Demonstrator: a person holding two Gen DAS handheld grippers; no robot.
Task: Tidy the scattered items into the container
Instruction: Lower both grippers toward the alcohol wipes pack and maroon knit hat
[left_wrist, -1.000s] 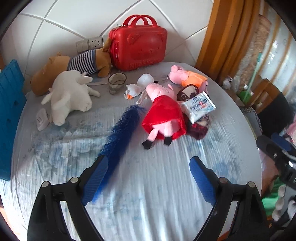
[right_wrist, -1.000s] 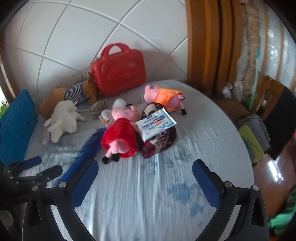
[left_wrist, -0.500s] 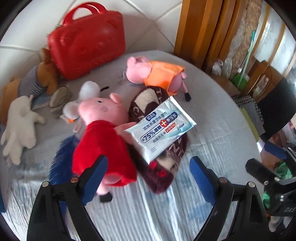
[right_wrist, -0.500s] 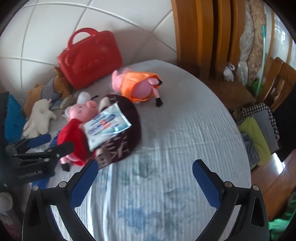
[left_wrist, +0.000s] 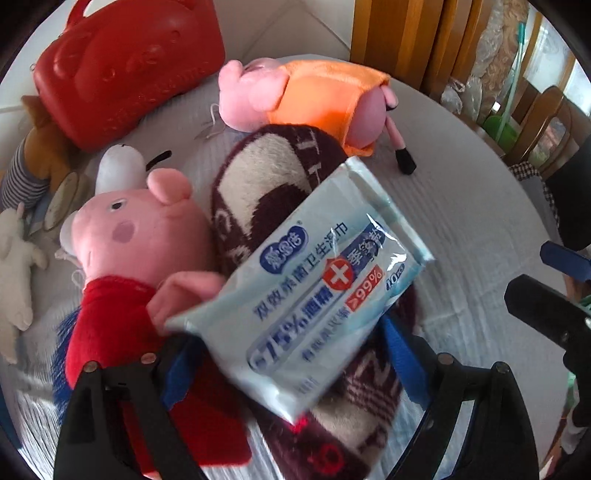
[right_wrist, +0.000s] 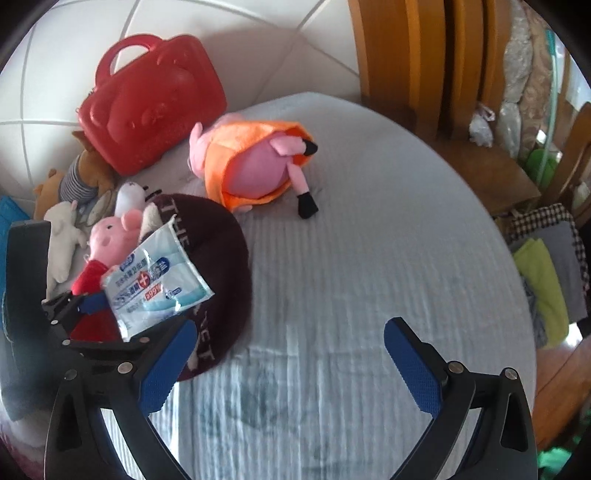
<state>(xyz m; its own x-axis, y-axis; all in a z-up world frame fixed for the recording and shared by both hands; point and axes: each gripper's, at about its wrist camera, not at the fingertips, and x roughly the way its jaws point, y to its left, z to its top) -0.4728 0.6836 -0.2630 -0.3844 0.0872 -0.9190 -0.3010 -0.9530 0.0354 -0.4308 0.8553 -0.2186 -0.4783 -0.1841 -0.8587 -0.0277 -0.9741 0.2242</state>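
A pale blue pack of wet wipes (left_wrist: 325, 280) lies on a maroon knitted hat (left_wrist: 258, 192). My left gripper (left_wrist: 290, 365) is open, and the pack's near end sits between its blue pads without being pressed. A pig plush in a red dress (left_wrist: 140, 236) lies just left of the pack. A second pig plush in orange (left_wrist: 314, 96) is behind the hat. The red carry case (left_wrist: 122, 70) stands shut at the back. My right gripper (right_wrist: 288, 369) is open over bare tablecloth, its left finger (right_wrist: 166, 369) by the rim of the hat (right_wrist: 218, 236).
A brown plush in a striped shirt (left_wrist: 37, 158), a white plush (left_wrist: 14, 266), a glass (left_wrist: 62, 203) and a blue fluffy piece (left_wrist: 62, 354) lie at the left. The round table's edge curves at the right, with wooden chairs and folded clothes (right_wrist: 546, 266) beyond.
Both grippers came forward and down toward the pile. The left one now straddles the wipes pack. The right one has swung right, to the bare cloth beside the hat.
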